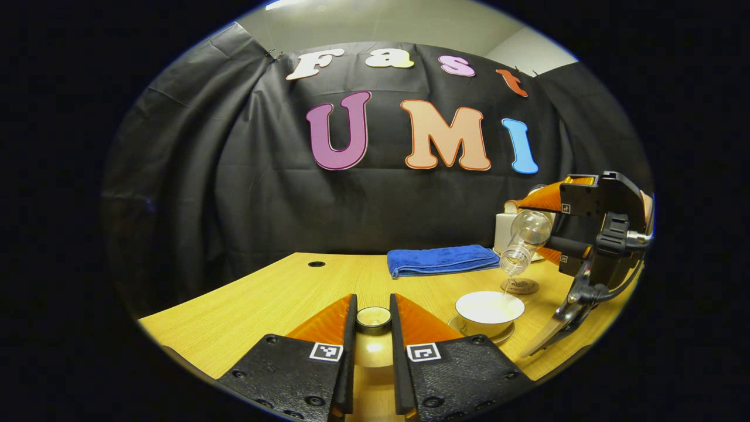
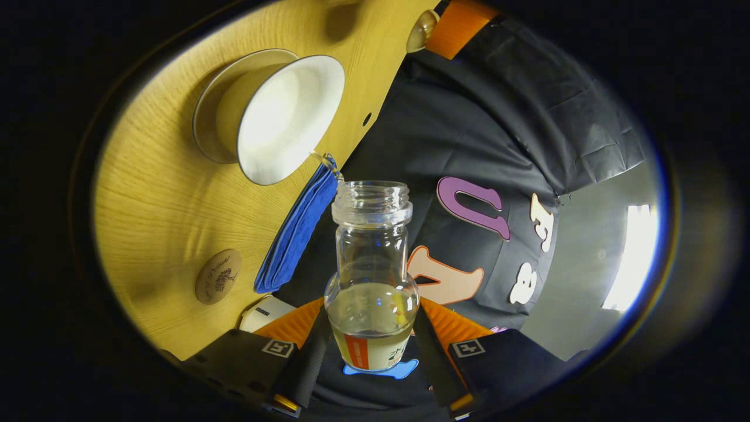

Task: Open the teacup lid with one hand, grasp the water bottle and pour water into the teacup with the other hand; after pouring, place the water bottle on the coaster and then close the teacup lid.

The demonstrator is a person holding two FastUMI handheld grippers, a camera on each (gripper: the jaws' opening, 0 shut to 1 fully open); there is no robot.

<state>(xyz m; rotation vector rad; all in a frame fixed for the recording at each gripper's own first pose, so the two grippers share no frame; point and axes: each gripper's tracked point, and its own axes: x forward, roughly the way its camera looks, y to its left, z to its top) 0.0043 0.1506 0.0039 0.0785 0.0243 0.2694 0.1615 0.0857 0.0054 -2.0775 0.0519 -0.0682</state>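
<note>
My right tool [image 2: 370,346] grips the water bottle [image 2: 371,275] tipped mouth-down over the open teacup [image 1: 490,311], with the coaster [image 1: 520,286] just beyond it on the worktop [image 1: 263,299], while my left tool [image 1: 373,328] seems clamped on the lid [image 1: 373,317]

Black screw-studded tongs [image 1: 372,357] carry square coded markers and a cable.

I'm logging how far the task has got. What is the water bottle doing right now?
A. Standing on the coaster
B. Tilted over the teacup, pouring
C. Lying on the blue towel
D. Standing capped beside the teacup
B: the bottle, clamped in the right hand-held gripper, tips mouth-down above the open teacup, a thin stream falling in; the coaster sits bare.
</note>
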